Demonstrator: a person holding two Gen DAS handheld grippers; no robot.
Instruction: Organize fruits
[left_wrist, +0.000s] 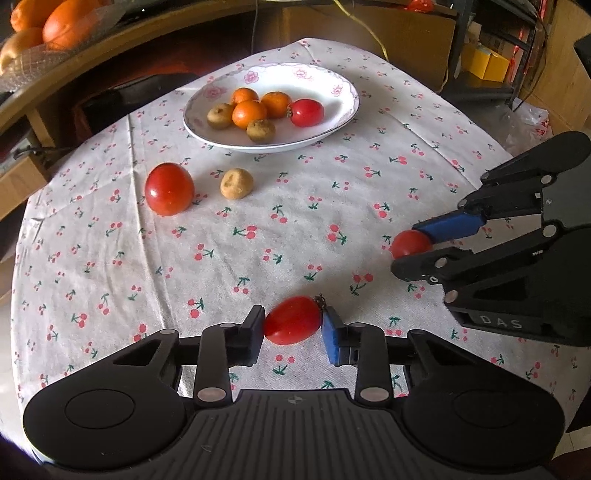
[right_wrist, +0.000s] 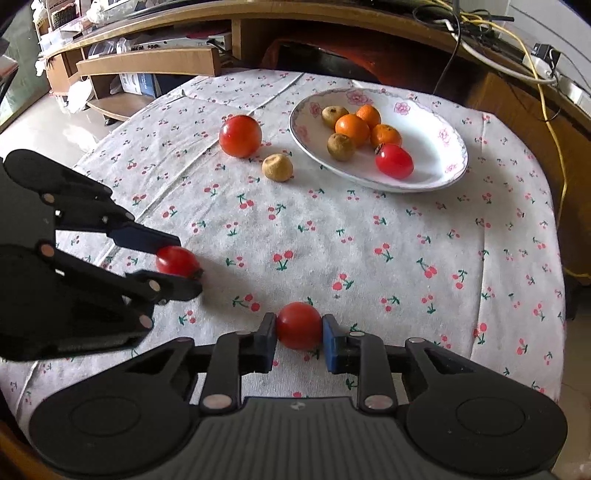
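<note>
Both grippers loaded!
Your left gripper (left_wrist: 293, 326) clamps an oval tomato (left_wrist: 292, 320); your right gripper (right_wrist: 299, 328) pinches a round tomato (right_wrist: 298, 325), plate (left_wrist: 343, 110) far ahead.

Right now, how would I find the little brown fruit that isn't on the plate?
Start at the white flowered plate on the cherry-print tablecloth. Just off its rim, on the cloth, a big red tomato and the small tan fruit sit side by side. It is the only dull brown, wrinkly one lying on the cloth; the other two brown ones are on the plate.
</note>
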